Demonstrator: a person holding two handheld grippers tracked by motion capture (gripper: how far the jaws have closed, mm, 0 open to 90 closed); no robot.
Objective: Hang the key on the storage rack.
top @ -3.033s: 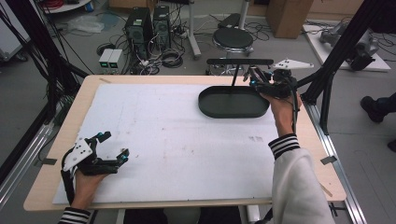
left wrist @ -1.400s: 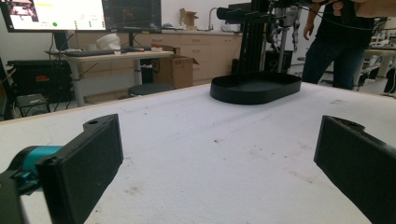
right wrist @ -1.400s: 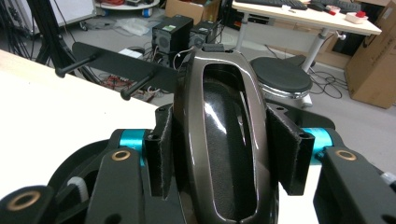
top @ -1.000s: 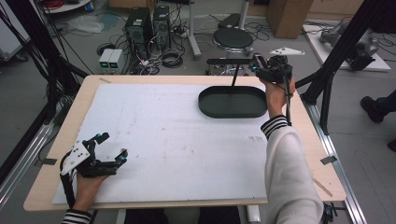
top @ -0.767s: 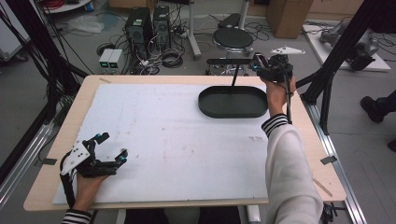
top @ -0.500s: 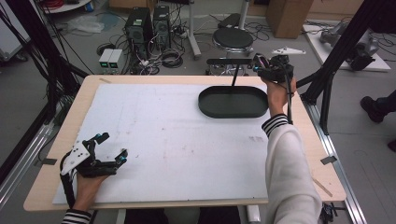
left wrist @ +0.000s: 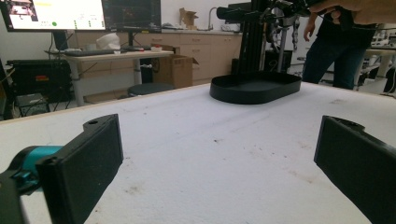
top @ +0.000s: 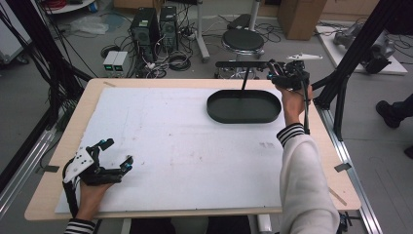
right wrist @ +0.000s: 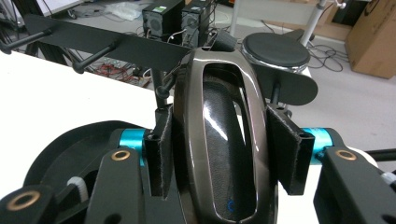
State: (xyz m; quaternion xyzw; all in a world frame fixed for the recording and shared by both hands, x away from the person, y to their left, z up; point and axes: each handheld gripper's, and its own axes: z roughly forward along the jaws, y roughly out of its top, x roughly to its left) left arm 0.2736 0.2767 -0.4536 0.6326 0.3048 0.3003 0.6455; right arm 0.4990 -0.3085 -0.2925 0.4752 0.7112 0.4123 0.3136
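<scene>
My right gripper is shut on a dark brown glossy mug, whose handle loop faces the camera in the right gripper view. The pads press its two sides. It is held high at the right end of a black rack bar with pegs, and the mug hides where it meets them. The rack's post stands in a black oval tray at the table's far right. My left gripper lies open on the white table cover near the front left corner, its jaws wide apart with nothing between them.
The white table cover stretches between the two grippers. Behind the table are a round stool, computer towers and cables on the floor. A black frame post stands at the right edge. A person stands beyond the tray.
Three seconds ago the right gripper was lower, over the tray's right end. It has since risen to the rack bar and barely moved in the last second. The left gripper has stayed put.
</scene>
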